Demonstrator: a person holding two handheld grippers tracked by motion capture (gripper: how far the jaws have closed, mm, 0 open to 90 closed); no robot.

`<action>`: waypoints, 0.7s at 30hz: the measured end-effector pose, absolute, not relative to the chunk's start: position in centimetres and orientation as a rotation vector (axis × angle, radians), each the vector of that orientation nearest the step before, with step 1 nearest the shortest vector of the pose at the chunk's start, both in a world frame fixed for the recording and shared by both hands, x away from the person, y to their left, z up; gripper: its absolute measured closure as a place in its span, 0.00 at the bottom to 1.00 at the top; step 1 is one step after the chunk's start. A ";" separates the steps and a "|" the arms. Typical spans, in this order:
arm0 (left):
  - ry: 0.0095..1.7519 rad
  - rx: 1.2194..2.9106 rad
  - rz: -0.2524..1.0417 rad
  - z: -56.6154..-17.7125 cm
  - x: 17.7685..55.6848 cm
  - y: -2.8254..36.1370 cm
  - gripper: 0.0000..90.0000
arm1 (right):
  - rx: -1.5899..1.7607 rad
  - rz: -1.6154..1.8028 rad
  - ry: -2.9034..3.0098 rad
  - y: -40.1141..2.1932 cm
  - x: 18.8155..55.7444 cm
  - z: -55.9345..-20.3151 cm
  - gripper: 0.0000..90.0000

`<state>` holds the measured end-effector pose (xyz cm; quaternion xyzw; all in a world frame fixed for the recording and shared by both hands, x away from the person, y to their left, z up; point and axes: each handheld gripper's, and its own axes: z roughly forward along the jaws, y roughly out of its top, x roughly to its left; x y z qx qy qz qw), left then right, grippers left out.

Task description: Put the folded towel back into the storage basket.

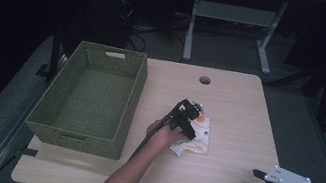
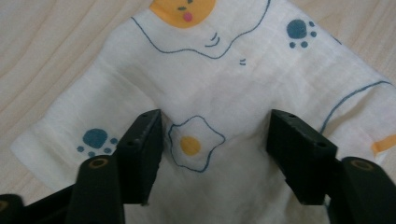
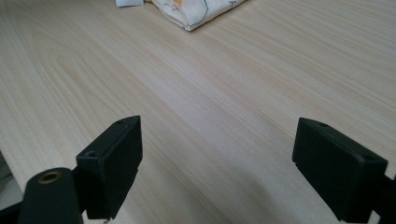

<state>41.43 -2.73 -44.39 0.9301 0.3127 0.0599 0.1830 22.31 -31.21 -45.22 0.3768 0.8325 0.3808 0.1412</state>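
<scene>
Cloth pickup just starting

Cloth (image 2: 233, 88) lies folded mid-bench (image 1: 240, 105), not yet lifted. Left claw (image 2: 215, 140) straddles it, jaws apart, no pinch yet. Right claw (image 3: 217, 158) waits wide open, well apart. Green basket (image 1: 80, 133) is empty.

Folded white cloth (image 2: 224, 88), fried-egg and paw prints, flat at table centre

Wooden table (image 1: 239, 110): green basket (image 1: 88, 98) (woven), folded cloth (image 1: 198, 137).
</scene>
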 end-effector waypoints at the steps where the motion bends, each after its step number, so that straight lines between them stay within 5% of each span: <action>1: 0.881 2.632 0.166 -44.3 41.5 -2.8 0.44 | 1.089 1.099 2.405 -31.2 22.3 -45.2 0.18; 12: 0.830 2.743 0.112 -43.6 42.1 -2.9 0.86 | 1.084 1.097 2.413 -31.1 22.3 -45.2 0.18; 21: 0.840 2.801 0.078 -43.4 42.5 -3.5 0.91 | 1.092 1.090 2.423 -30.9 22.3 -45.3 0.18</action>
